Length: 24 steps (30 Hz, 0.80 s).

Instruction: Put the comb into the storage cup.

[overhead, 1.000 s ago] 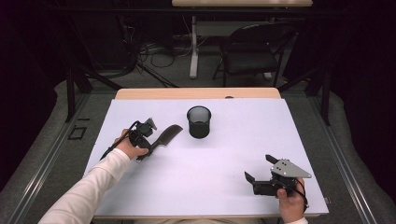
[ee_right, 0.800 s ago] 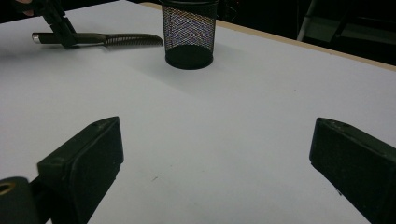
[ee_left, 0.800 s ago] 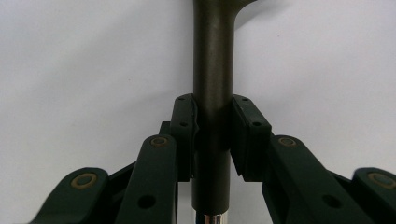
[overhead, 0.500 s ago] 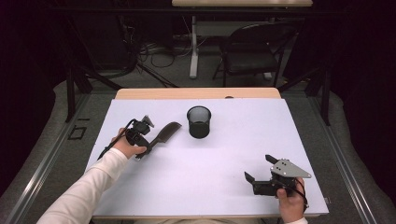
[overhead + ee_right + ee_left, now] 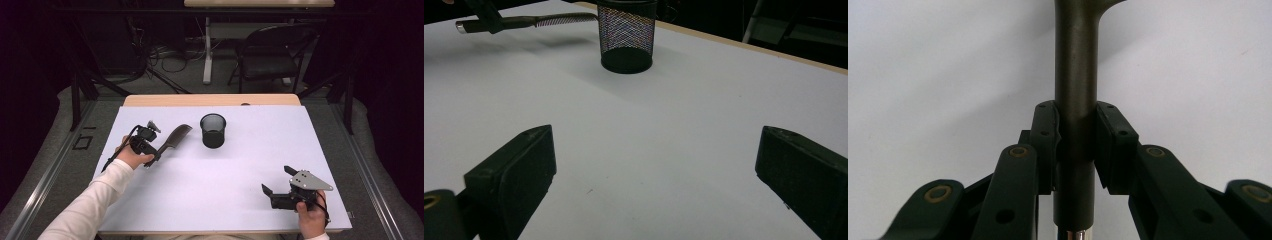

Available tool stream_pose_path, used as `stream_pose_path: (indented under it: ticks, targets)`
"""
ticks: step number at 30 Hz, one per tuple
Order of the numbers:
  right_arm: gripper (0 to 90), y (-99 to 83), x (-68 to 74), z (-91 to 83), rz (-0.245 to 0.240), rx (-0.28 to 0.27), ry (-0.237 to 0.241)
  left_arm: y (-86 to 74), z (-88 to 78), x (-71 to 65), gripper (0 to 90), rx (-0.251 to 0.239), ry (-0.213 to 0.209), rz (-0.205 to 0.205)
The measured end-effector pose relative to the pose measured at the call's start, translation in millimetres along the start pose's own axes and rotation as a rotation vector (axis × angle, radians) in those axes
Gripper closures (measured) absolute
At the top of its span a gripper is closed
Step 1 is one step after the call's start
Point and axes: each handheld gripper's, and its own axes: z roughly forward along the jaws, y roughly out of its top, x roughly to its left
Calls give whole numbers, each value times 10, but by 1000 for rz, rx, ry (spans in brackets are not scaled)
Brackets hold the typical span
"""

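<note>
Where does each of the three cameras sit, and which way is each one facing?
High view: above the person's side, looking forward and down on the table; both forearms and hands enter from below.
Left gripper view: rides the left gripper, looking along jaws clamped on the comb handle.
Right gripper view: rides the right gripper, low over the table, facing the mesh cup between open jaws.
Shared: the high and right gripper views both show the cup and comb.
</note>
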Motion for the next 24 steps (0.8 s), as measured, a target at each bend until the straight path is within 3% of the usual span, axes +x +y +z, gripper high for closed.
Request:
stream_pose_path:
  ticks: [8,24]
  targets:
    - [26,-1,4,1,6,3,1,-20,-119,-11,726,-81,18,-6]
    - [28,-3,3,4,2,3,0,-44,-316,-111,726,-229,42,28]
